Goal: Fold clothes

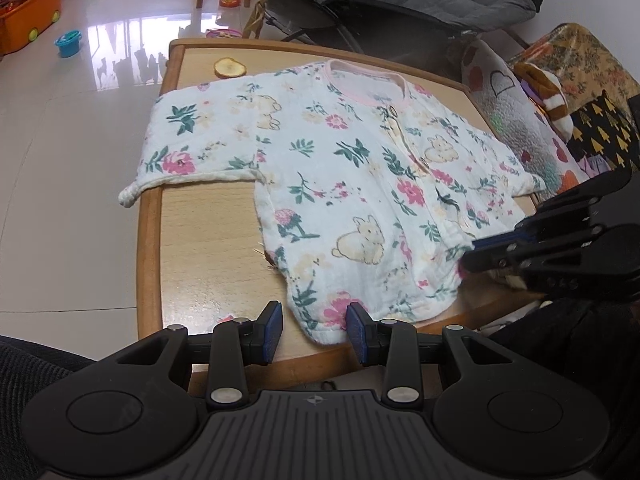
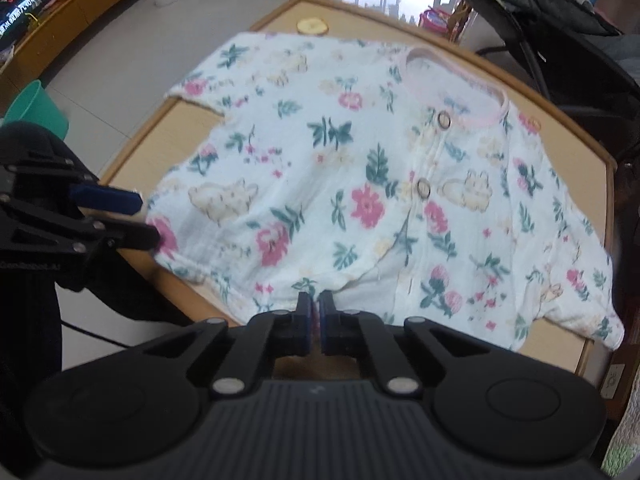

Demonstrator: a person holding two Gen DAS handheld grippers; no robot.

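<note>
Shirt (image 1: 340, 184) lies flat, unfolded, on the surface (image 1: 200, 240). Right gripper (image 2: 315, 312) jaws pinch the hem; left gripper (image 1: 314, 330) jaws gape around the hem corner, ungripped. Next: close left, then lift the hem toward the collar.

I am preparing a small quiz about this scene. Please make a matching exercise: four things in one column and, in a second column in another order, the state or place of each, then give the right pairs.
Things:
1. left gripper
2. right gripper
3. floral shirt
4. round wooden slice

States or places:
A. lies spread flat on the table, front up
B. jaws shut on the shirt's hem
C. sits near the table's far corner, beside a sleeve
D. jaws apart around the hem's corner

Pairs: 1-D, 2-B, 3-A, 4-C
</note>
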